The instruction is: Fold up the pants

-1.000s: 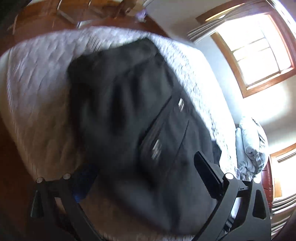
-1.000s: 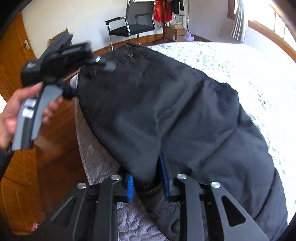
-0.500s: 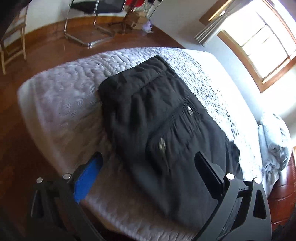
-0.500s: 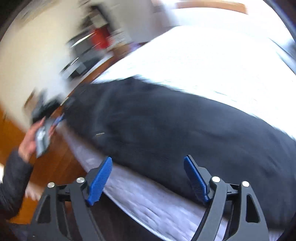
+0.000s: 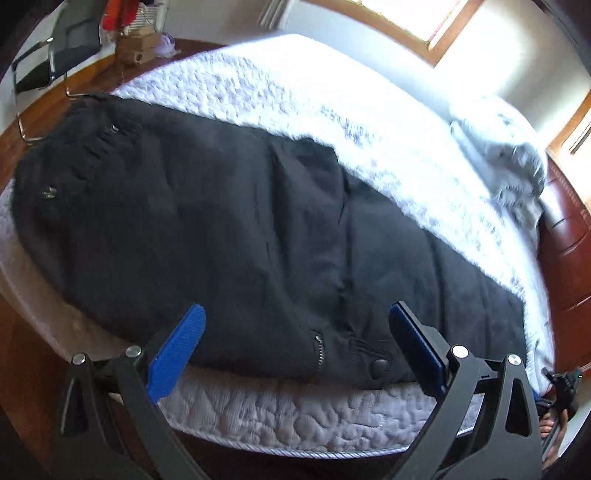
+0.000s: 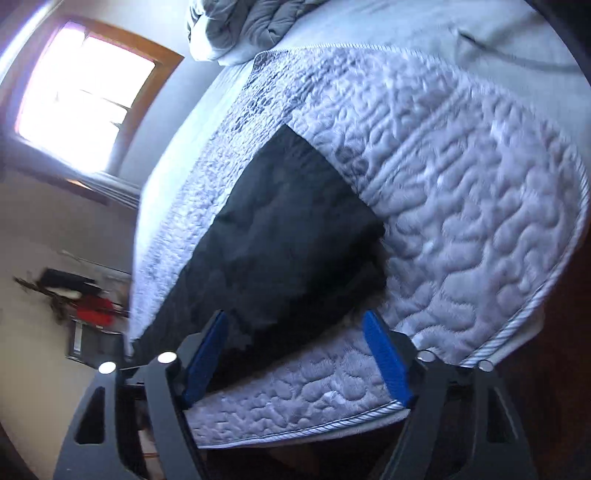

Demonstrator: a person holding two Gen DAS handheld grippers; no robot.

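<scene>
Black pants [image 5: 258, 236] lie flat along the near edge of a quilted white mattress [image 5: 295, 410], waist end at the far left, a zip and snap button near the front. My left gripper [image 5: 295, 332] is open and empty, just above the pants' near edge. My right gripper [image 6: 295, 339] is open and empty over the leg end of the pants [image 6: 280, 236] near the mattress corner [image 6: 480, 221]. The right gripper also shows at the far right of the left wrist view [image 5: 561, 384].
A crumpled grey duvet [image 5: 509, 155] lies at the head of the bed, also in the right wrist view [image 6: 251, 26]. A black chair [image 5: 48, 55] and boxes [image 5: 136, 48] stand on the wooden floor beyond the bed. Windows [image 6: 85, 92] are on the wall.
My right gripper let go of the pants, opened and swung to the leg end. My left gripper moved from the waist end to the pants' long near edge. The pants now lie flat.
</scene>
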